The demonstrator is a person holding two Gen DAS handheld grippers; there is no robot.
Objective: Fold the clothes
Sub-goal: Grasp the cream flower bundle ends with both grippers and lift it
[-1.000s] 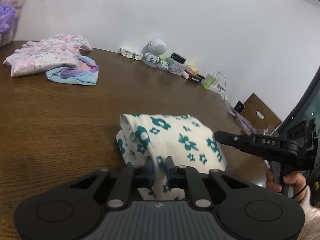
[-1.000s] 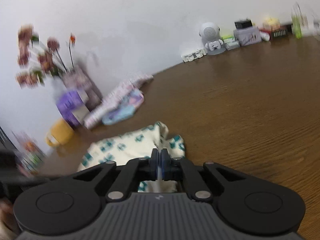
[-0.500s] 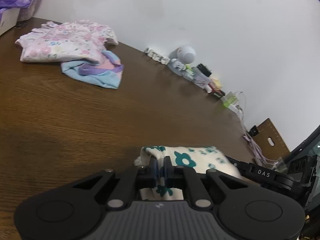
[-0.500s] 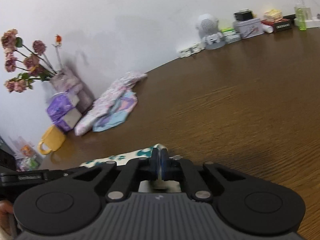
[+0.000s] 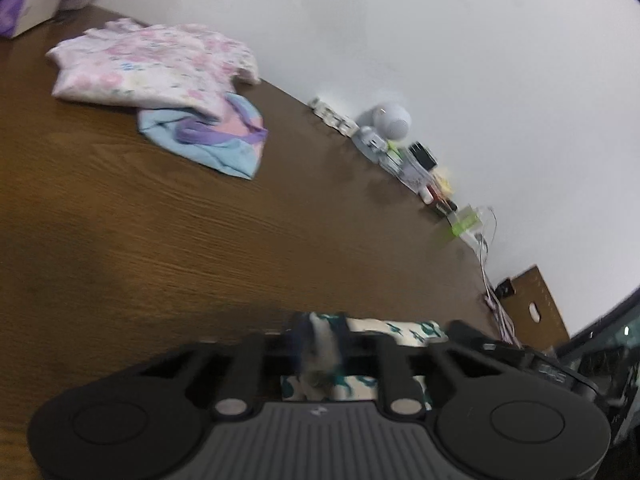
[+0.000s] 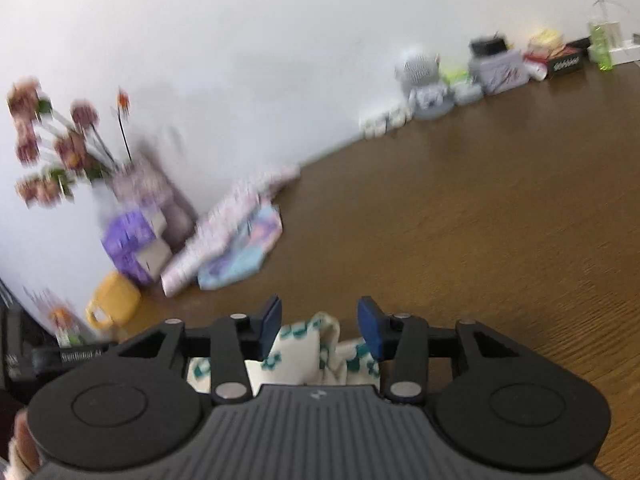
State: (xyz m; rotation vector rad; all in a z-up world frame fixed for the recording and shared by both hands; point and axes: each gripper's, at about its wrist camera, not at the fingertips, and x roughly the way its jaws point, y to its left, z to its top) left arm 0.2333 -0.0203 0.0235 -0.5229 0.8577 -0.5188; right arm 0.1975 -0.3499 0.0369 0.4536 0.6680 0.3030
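The right gripper (image 6: 319, 326) had just let go: its blue pads (image 6: 370, 330), pinched flat on a fold of cloth half a second before, had been opening and stood apart, with a ridge of the cream garment with teal flowers (image 6: 310, 342) rising between them but touching neither. The left gripper (image 5: 320, 344) was clenched on the same garment (image 5: 394, 330), a blurred bunch of fabric nipped between its fingertips at the bottom centre of its frame. Compared with a second earlier, when much of the folded cloth lay spread ahead of the left tongs, only a thin strip showed past them, so the bundle had been drawn in close under both tools. That suggested a fold had just been laid down and the right side was freeing itself first; the left release looked likely to come next.

The garment lay on the brown wooden table (image 5: 168, 216) at the lower middle of both views, right beneath the tongs. Well apart, at the upper left of the left view, sat a pink floral garment (image 5: 156, 64) overlapping a blue and purple one (image 5: 212, 140). In the right view the same pile (image 6: 232, 240) lay left of centre beside a purple box (image 6: 128, 244), a yellow mug (image 6: 112, 306) and blurred flowers (image 6: 60, 148).
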